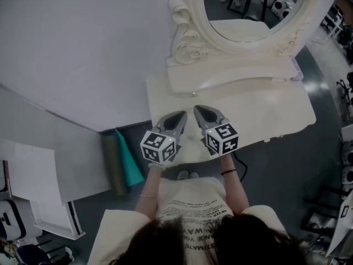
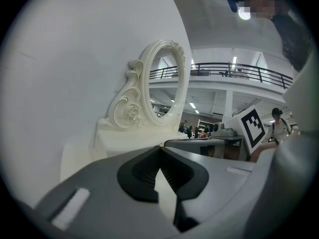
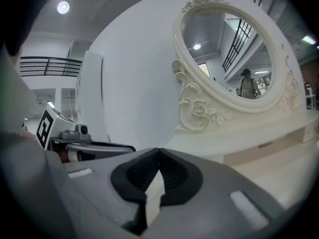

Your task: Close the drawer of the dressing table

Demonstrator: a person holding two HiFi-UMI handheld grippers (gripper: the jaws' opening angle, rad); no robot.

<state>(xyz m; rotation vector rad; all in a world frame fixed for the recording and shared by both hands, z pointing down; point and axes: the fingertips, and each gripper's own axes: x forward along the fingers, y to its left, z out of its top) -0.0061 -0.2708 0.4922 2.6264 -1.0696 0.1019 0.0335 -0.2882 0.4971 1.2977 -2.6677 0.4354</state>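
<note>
The cream carved dressing table [image 1: 276, 115] spreads beneath both claws. Its small white drawer [image 1: 231, 83], just ahead of them, looks flush to me, so little seems left. My left claw [image 1: 181, 115] and right claw [image 1: 198, 110] are pressed together, empty.

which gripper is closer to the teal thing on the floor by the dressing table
Left. The left gripper is over the left end of the dressing table, up and right of the teal thing. The right gripper is beside it, on the side away from the teal thing.
</note>
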